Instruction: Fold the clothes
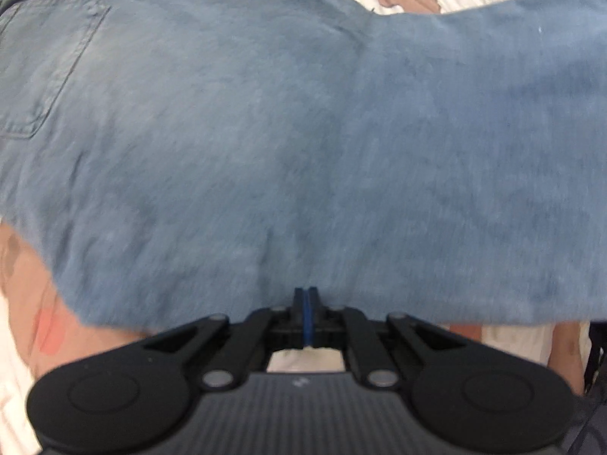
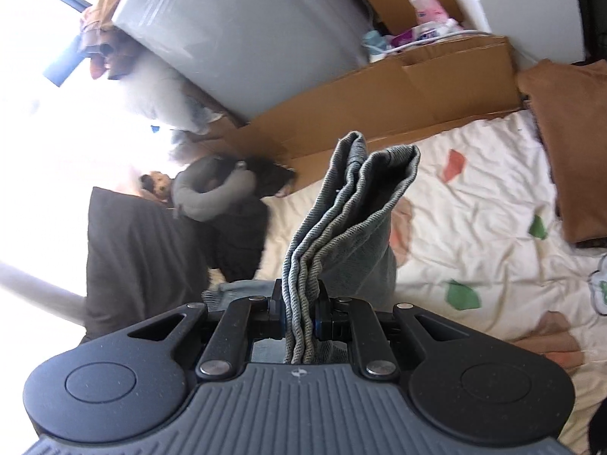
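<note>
Clearly, the person is holding one pair of blue jeans (image 1: 303, 132) up over the bed (image 2: 474, 197), with both grippers pinching the cloth. The left gripper (image 1: 307, 299) is squeezed tight, and its fingers are meeting at the near edge of the jeans, so it seems to be nipping a thin bit of hem. The right gripper (image 2: 301, 303) is pinching a thick bunch of several layers, and the bunch is sticking up past the fingers. The jeans are hanging and stretching out above the bed, with a back pocket (image 1: 49, 68) showing on the far left side of them.

To do this step well, the two grippers should be keeping their squeeze firm, because jeans are heavy and the thin pinch on the left could slip. They should be staying level with each other, so the cloth is hanging straight and not twisting. The jeans should be coming down onto a bare part of the bed, away from the other clothes.

Counting: there is one pair of jeans, two grippers, one brown folded cloth (image 2: 565, 144) at the far edge of the bed, one dark pile of clothes (image 2: 159, 250) near the window side, and at least one cardboard box (image 2: 379, 102) behind the bed.
</note>
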Available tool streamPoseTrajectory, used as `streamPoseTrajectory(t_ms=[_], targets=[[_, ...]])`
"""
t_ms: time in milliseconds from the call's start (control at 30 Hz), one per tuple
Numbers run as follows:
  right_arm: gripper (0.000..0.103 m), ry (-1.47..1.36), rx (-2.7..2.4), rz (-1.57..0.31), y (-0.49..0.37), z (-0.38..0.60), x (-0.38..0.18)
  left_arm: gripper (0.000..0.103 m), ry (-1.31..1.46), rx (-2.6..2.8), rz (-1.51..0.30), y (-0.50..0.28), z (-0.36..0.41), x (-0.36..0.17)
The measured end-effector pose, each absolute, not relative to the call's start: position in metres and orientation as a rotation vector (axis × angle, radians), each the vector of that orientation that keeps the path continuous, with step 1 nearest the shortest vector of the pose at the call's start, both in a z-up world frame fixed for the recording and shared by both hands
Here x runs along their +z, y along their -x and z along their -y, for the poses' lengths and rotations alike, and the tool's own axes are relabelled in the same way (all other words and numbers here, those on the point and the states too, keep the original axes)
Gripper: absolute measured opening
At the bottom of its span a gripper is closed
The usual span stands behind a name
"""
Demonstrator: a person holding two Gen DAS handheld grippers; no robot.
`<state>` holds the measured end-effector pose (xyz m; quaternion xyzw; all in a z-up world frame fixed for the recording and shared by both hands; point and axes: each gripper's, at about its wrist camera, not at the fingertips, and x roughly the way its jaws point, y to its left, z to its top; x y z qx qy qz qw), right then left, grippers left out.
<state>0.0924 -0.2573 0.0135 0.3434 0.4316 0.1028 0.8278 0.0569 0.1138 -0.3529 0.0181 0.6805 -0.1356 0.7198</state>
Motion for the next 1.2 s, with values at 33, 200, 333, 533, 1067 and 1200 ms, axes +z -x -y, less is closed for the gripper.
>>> streamPoseTrajectory(t_ms=[33, 200, 333, 533, 1067, 1200], targets=[[0.012, -0.74, 0.23, -0.912, -0.093, 0.253, 0.017, 0.004, -0.032, -0.294, -1.504, -0.053, -0.117, -0.35], [0.012, -0.761, 0.299, -0.858, -0.095, 0.232, 0.037, 0.008, -0.051, -0.259, -1.503, -0.036, -0.13, -0.336], [0.012, -0.782, 0.332, -0.854, -0.103, 0.218, 0.043, 0.011, -0.083, -0.231, -1.476, -0.031, -0.149, -0.315], [0.012, -0.817, 0.363, -0.877, -0.114, 0.201, 0.04, 0.015, -0.054, -0.179, -1.416, -0.043, -0.194, -0.294], [0.012, -0.643, 0.558, -0.977, -0.159, 0.096, 0.051, 0.017, 0.172, -0.094, -1.309, -0.001, -0.258, -0.295], [0.012, -0.64, 0.562, -1.004, -0.181, 0.071, 0.045, 0.018, 0.258, -0.078, -1.312, 0.011, -0.281, -0.296]])
